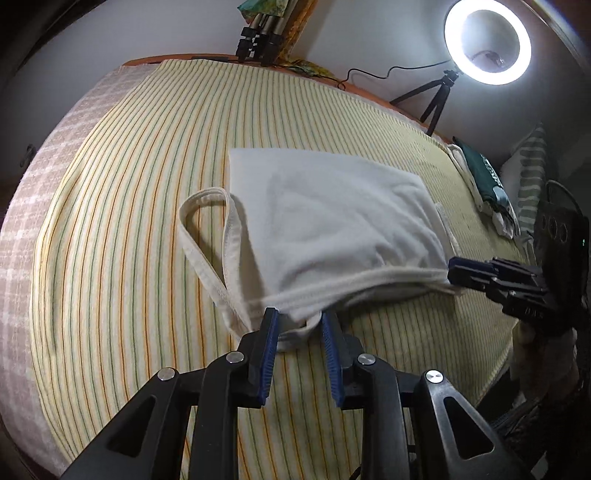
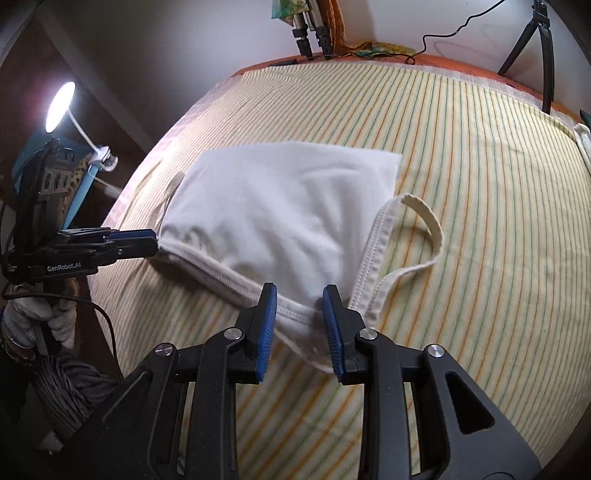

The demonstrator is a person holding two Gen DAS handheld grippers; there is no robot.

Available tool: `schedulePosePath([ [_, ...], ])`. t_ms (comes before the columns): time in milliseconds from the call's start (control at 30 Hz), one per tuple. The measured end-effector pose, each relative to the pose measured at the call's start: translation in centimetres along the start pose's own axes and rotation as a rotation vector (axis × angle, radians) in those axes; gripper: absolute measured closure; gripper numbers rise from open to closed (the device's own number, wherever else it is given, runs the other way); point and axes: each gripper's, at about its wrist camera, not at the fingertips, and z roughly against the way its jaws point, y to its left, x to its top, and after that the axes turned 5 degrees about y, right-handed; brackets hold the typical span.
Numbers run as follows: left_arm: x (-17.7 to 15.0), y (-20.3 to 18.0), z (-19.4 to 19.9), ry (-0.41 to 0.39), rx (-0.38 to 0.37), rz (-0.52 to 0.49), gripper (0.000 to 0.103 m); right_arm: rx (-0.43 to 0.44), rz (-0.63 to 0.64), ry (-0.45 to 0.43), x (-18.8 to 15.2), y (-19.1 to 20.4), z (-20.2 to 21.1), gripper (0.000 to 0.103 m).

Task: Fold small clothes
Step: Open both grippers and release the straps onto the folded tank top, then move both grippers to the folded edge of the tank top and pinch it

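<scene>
A small white sleeveless top (image 1: 325,218) lies folded on the striped bedsheet (image 1: 129,221), its shoulder straps (image 1: 201,236) sticking out to one side. My left gripper (image 1: 297,319) is open, its blue pads on either side of the top's near hem. My right gripper (image 2: 299,297) is open too, its pads straddling the hem at the other end. In the right wrist view the top (image 2: 280,210) fills the middle and its strap (image 2: 424,229) loops to the right. Each gripper shows from the side in the other's view, at the hem, right (image 1: 458,275) and left (image 2: 147,236).
A lit ring light (image 1: 487,40) on a small tripod stands at the bed's far right corner. Folded clothes (image 1: 484,181) lie at the right edge. A desk lamp (image 2: 61,107) shines off the bed's left side. Tripod legs (image 2: 310,33) stand at the far edge.
</scene>
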Motion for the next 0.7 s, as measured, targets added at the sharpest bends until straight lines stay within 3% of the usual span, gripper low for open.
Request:
schedulePosePath([
  [167,-3.1,-0.6,0.9,0.005,-0.001,-0.042,0.081,-0.034,0.085,0.058,-2.2,0.5,0.6,0.076],
  [300,-3.1,-0.8,3.6,-0.077,-0.071,-0.026,0.08,0.007,0.091,0.07,-3.1,0.4,2.0,0.076],
  [467,-0.1,-0.3,5.5,-0.212,-0.114,0.046,0.07,0.128,-0.002,-0.101,-1.8,-1.1,5.4,0.064],
  [567,2.0,-0.3,4.3,-0.202,-0.098,0.05,0.071,0.171,-0.054,-0.155,-0.8,-2.0,5.4,0.064],
  [700,2.9,-0.6,1.1,-0.122,-0.082,0.042,0.072,0.097,-0.049,-0.101,0.3,-1.6,2.9,0.065],
])
